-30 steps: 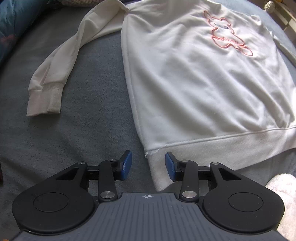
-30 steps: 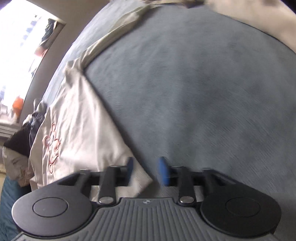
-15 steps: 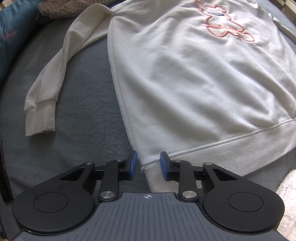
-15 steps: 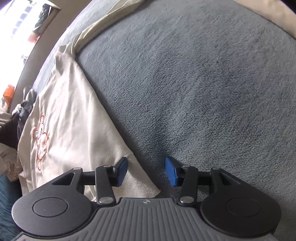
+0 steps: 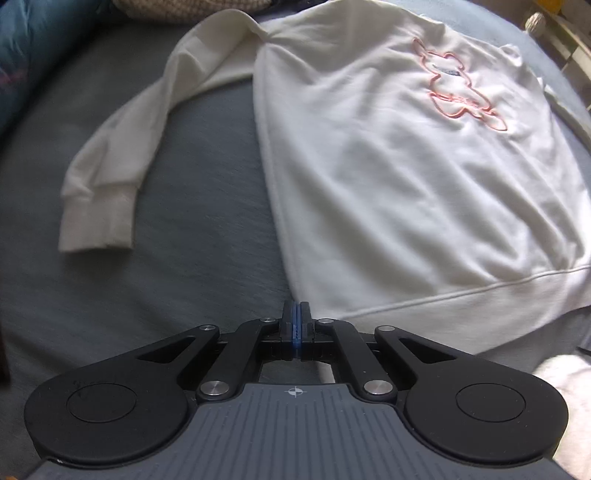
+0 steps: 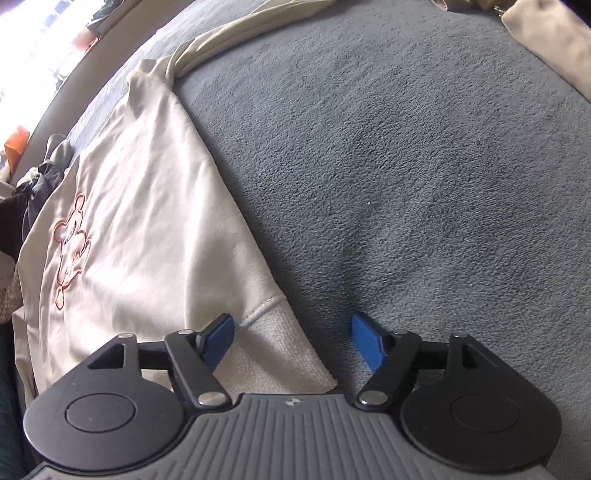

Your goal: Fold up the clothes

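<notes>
A white sweatshirt (image 5: 406,166) with a pink bear outline (image 5: 458,85) lies flat, front up, on a grey-blue blanket (image 5: 184,221). Its left sleeve (image 5: 122,147) stretches out to the side, cuff (image 5: 96,229) toward me. My left gripper (image 5: 295,314) is shut at the sweatshirt's near left hem corner; the pinched cloth itself is hidden between the pads. In the right wrist view the sweatshirt (image 6: 140,221) fills the left side. My right gripper (image 6: 291,332) is open wide, with the ribbed right hem corner (image 6: 273,350) between its fingers.
A dark blue bundle (image 5: 33,55) lies at the far left. A knitted item (image 5: 184,7) sits beyond the shoulder. A fluffy white item (image 5: 569,384) lies at the near right. A beige cloth (image 6: 554,40) lies on the blanket (image 6: 406,166) at the far right.
My left gripper closed from open to shut at the hem's left corner. My right gripper opened wider and moved in so the right hem corner lies between its fingers.
</notes>
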The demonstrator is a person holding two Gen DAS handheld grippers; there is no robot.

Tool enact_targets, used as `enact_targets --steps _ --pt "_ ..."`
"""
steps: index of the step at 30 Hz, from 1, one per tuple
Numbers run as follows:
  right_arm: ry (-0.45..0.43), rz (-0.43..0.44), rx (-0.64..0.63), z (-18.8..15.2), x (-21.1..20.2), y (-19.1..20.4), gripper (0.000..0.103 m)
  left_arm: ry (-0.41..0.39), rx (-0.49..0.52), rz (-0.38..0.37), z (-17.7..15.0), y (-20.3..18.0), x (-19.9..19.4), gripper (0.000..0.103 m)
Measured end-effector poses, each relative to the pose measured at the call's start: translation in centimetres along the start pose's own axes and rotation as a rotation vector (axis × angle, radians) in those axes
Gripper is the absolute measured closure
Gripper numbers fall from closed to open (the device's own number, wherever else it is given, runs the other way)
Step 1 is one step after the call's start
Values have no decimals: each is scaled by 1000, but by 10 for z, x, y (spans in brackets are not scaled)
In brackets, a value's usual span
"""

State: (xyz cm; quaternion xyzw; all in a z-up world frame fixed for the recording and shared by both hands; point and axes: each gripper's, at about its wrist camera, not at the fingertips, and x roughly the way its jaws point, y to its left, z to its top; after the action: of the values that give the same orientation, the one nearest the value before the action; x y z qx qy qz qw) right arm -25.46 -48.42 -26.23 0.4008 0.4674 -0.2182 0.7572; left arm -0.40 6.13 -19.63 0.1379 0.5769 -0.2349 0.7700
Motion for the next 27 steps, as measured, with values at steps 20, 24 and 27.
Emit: enact_targets --steps 20,24,27 --pt "-1 4 0 1 3 4 27 40 -29 37 3 -12 25 103" --pt "0 6 0 1 3 3 27 65 -39 39 6 -17 27 70" --pt "1 8 1 1 2 2 26 77 -25 47 7 -24 36 69"
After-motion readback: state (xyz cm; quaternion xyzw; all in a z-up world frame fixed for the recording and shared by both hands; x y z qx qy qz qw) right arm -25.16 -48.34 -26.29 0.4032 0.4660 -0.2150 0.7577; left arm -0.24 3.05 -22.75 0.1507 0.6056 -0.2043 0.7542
